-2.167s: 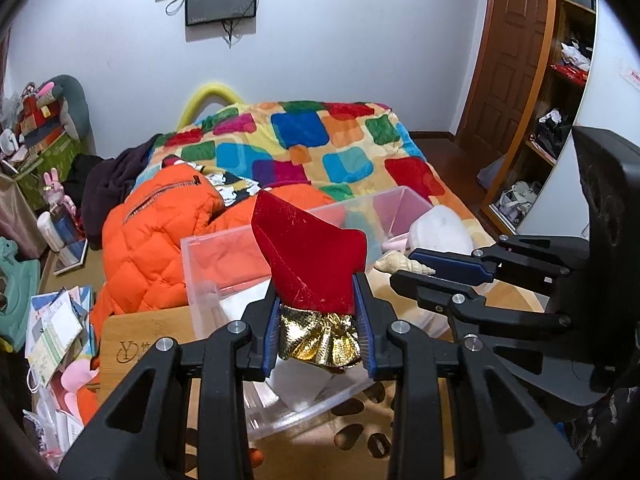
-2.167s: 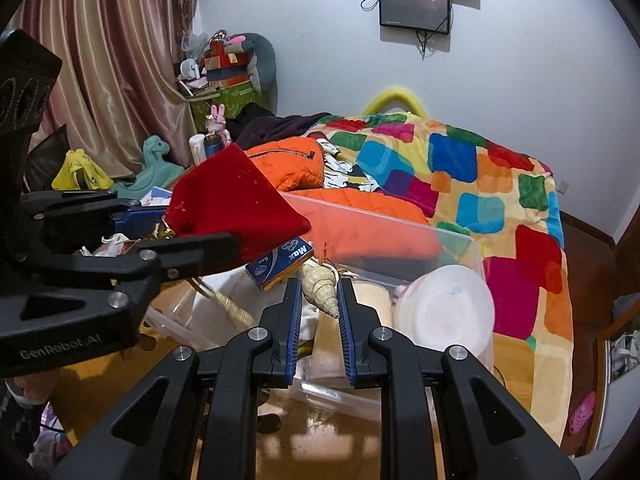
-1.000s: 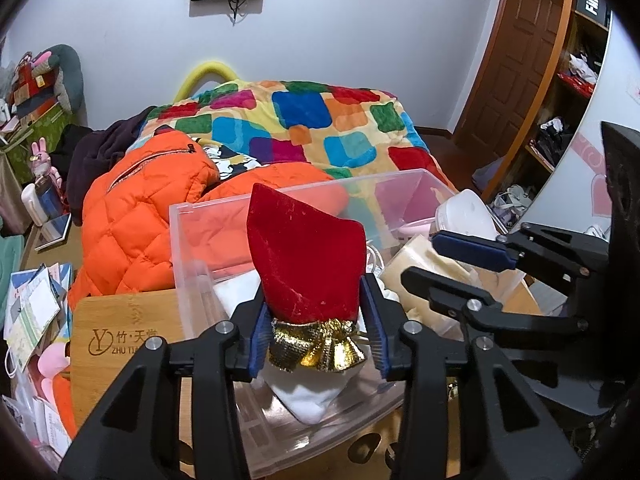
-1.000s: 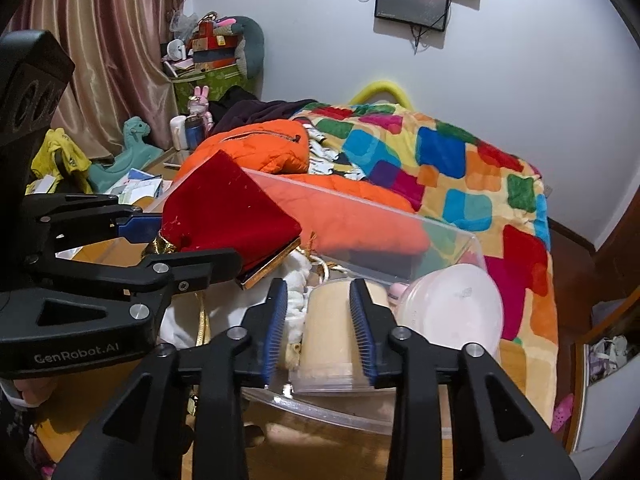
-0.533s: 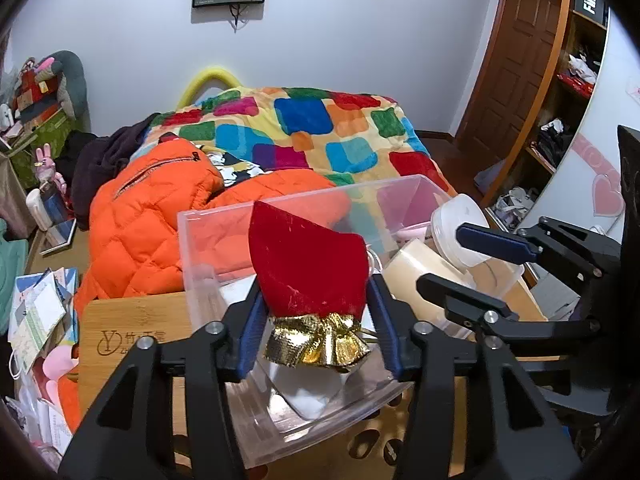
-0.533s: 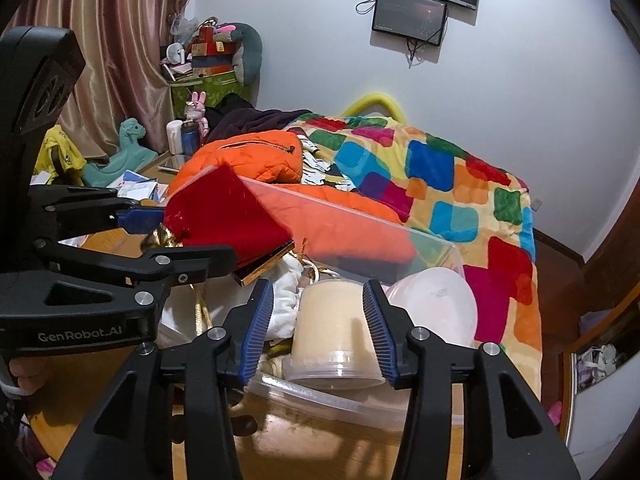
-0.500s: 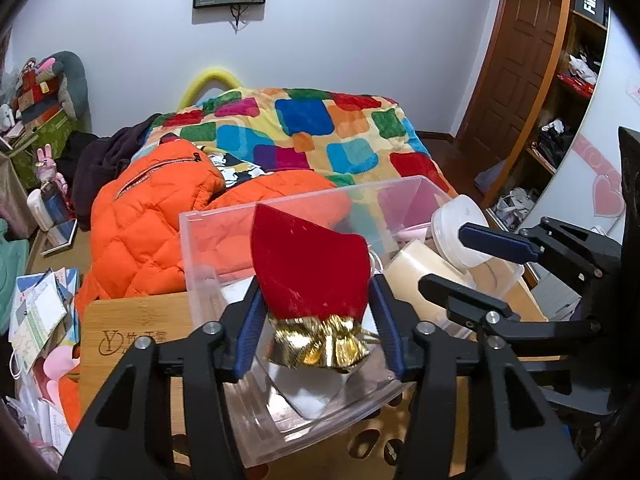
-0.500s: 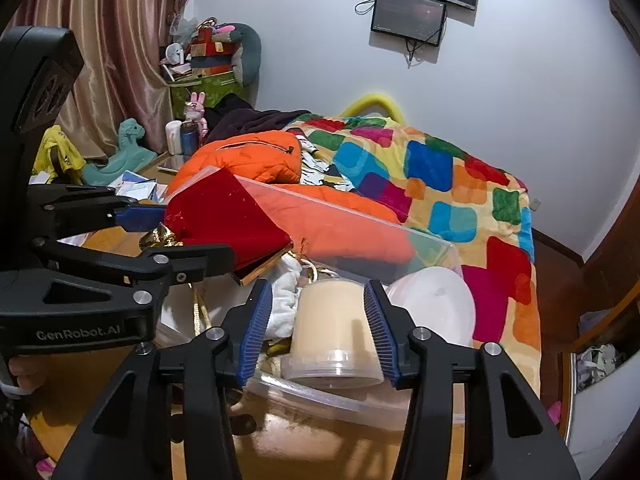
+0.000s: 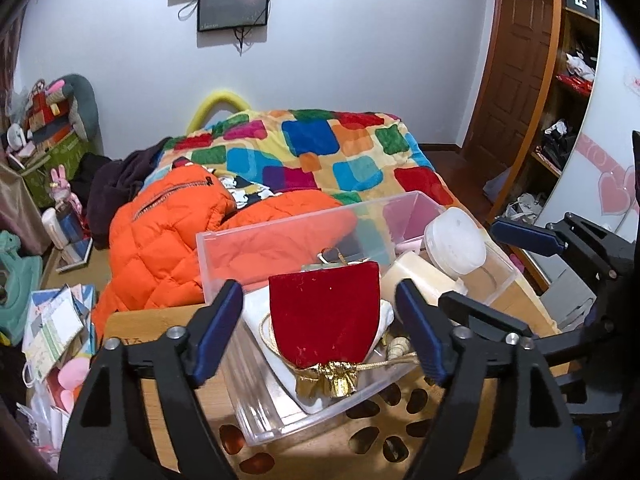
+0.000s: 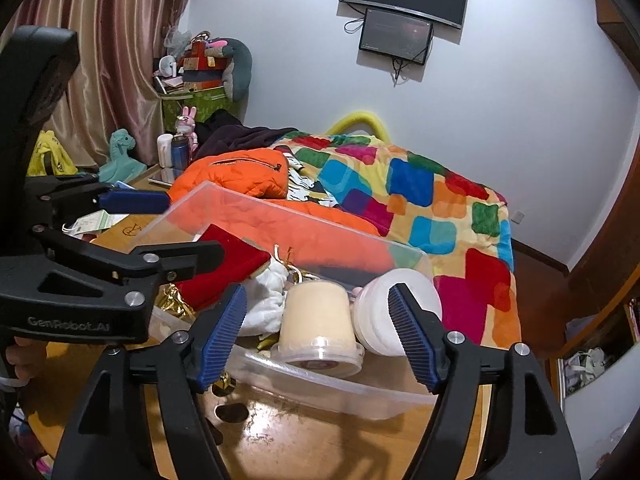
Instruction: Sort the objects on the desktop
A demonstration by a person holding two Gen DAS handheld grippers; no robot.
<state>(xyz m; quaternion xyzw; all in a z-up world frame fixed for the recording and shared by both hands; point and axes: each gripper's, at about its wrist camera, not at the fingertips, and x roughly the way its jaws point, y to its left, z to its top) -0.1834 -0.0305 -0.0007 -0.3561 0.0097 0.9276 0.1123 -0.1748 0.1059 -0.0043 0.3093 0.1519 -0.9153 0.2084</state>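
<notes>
We hold both grippers at the near edge of the clear bin, low in the frame. The left gripper has its jaws spread wide, and the red pouch lies free between them, inside the bin, resting on a white cloth with its gold neck toward us. The right gripper also has its jaws spread, empty, framing the cream tub that lies in the bin beside the white jar.

To finish this step well, we judge that both grippers should back straight out along their own axes, jaws kept wide, so no finger snags the pouch's gold cord or tips the tub. We then scan the bench for any item left to sort.

Compared with the frame half a second ago, the left jaws, then lightly pinching the pouch upright, are now apart and the pouch has dropped flat into the bin. The right jaws have opened further, and the shell held 2.2 s ago now lies low in the bin.
</notes>
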